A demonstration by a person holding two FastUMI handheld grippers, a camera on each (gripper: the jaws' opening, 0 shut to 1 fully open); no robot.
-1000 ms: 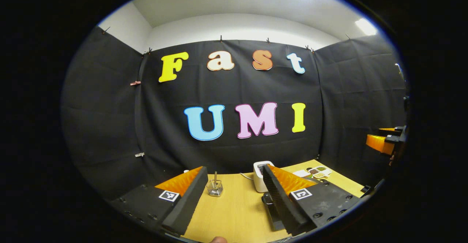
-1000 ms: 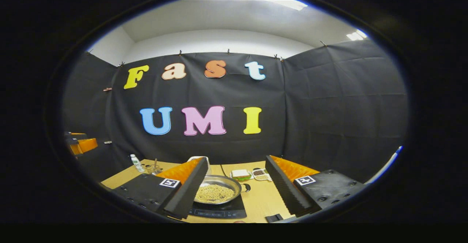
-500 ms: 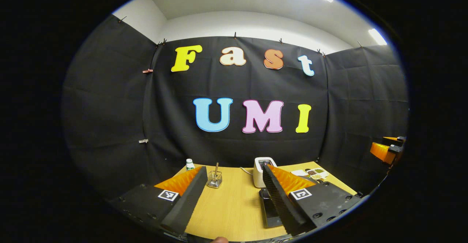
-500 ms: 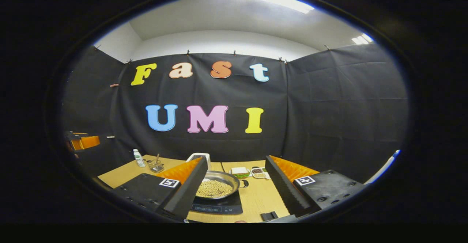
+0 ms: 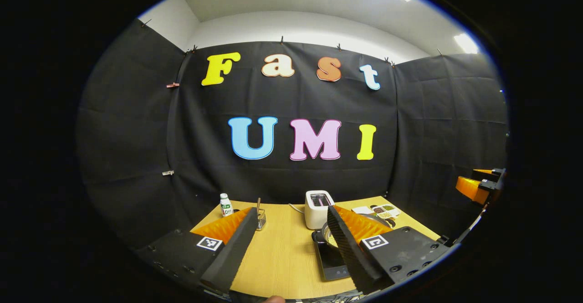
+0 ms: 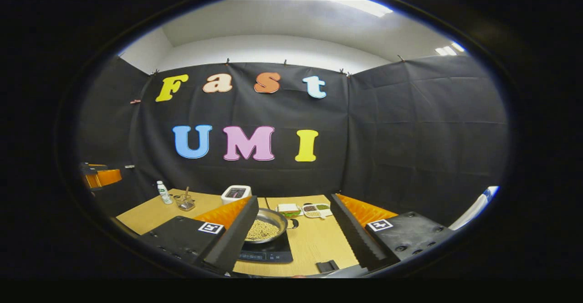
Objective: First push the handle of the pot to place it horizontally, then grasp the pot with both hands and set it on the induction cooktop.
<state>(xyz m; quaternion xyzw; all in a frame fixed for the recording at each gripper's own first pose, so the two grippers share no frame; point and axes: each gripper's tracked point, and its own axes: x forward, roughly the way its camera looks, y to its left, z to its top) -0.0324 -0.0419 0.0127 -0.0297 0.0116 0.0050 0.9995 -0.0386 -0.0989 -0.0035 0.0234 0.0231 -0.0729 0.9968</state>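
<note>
A steel pot [image 6: 266, 228] full of pale grains sits on the black induction cooktop [image 6: 268, 253], with a small dark handle [image 6: 294, 223] at its right side. My right gripper [image 6: 294, 200] is open and held well back from the pot, nothing between its fingers. In the left gripper view a sliver of the pot [image 5: 329, 235] and the cooktop [image 5: 330, 259] show behind the right finger. My left gripper [image 5: 291, 211] is open and holds nothing, over the wooden table [image 5: 282, 253]. Each gripper also appears far off in the other's view: the right gripper [image 5: 476, 187], the left gripper [image 6: 98, 177].
A white toaster [image 6: 236, 193] stands behind the pot. At the back left are a small bottle [image 6: 161, 192] and a wire holder [image 6: 184, 201]. A sandwich plate [image 6: 289, 209] and a divided snack tray [image 6: 316, 209] lie at the back right. A small black block [image 6: 327, 265] lies by the front edge.
Both grippers have drawn back from the table and stayed open, so the pot and cooktop look smaller and more tabletop shows. The pot has stayed on the cooktop.
</note>
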